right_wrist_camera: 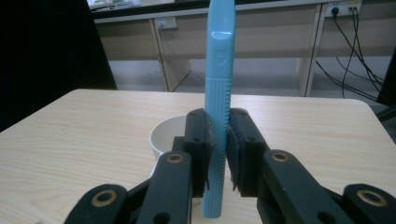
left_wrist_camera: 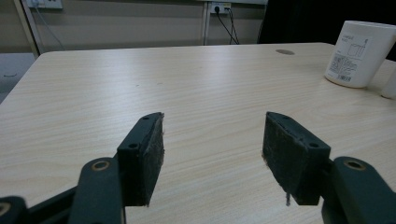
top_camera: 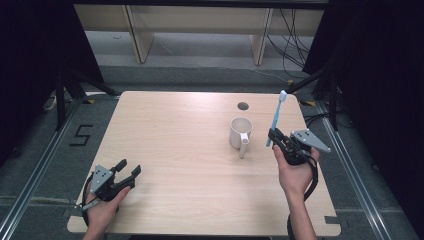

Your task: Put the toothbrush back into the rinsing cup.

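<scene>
A light blue toothbrush (top_camera: 276, 117) stands nearly upright, its white head at the top, clamped by its handle in my right gripper (top_camera: 276, 138) at the table's right side. In the right gripper view the toothbrush handle (right_wrist_camera: 219, 70) rises between the two black pads (right_wrist_camera: 198, 140), with the white mug's rim (right_wrist_camera: 161, 135) just behind and left of them. The white mug (top_camera: 240, 132) sits upright left of that gripper, handle toward the person. My left gripper (top_camera: 127, 169) rests open near the front left, nothing between its pads (left_wrist_camera: 147, 154); the mug (left_wrist_camera: 359, 53) shows far to its right.
A round cable hole (top_camera: 243, 106) is in the light wooden table (top_camera: 175, 140) behind the mug. Grey floor with rails surrounds the table, and wooden furniture legs and cables stand beyond the far edge.
</scene>
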Demonstrator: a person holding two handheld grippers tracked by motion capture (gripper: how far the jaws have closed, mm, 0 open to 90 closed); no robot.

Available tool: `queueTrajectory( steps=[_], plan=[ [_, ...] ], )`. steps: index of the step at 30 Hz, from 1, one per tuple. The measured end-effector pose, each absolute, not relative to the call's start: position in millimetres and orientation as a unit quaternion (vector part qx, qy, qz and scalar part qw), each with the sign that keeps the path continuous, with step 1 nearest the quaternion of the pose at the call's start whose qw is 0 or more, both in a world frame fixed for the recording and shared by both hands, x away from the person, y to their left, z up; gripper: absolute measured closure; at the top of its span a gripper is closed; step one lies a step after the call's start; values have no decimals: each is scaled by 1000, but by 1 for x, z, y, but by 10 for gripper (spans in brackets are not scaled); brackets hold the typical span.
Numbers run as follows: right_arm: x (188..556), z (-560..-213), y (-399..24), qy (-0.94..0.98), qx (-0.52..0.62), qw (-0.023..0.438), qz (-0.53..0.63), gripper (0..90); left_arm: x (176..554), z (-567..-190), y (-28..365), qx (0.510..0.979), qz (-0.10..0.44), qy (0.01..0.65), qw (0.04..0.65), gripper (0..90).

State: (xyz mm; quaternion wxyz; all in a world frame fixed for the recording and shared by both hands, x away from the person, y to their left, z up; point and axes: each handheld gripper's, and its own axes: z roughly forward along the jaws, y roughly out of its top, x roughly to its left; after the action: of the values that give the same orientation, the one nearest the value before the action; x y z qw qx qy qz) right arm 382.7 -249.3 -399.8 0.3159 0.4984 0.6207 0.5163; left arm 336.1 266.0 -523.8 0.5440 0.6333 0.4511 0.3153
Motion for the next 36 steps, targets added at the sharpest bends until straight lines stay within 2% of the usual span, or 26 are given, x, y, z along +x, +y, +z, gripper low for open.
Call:
queueTrajectory(
  steps=[5,6,9,29,36],
  plan=[
    [384,-399,-247,620,502,306,520,793,336,-524,266,633,315,451,545,381],
    [385,-399,-248,623,497,316,514,793,336,-524,266,633,315,451,545,381],
    [385,-400,-243,613,505,301,528,793,336,-524,266,633,315,451,545,380],
    [392,-399,-234,618,489,304,535,793,338,-525,267,628,314,447,554,379],
    [393,-399,-231,616,483,318,535,793,337,-525,267,628,314,446,554,379]
  ],
)
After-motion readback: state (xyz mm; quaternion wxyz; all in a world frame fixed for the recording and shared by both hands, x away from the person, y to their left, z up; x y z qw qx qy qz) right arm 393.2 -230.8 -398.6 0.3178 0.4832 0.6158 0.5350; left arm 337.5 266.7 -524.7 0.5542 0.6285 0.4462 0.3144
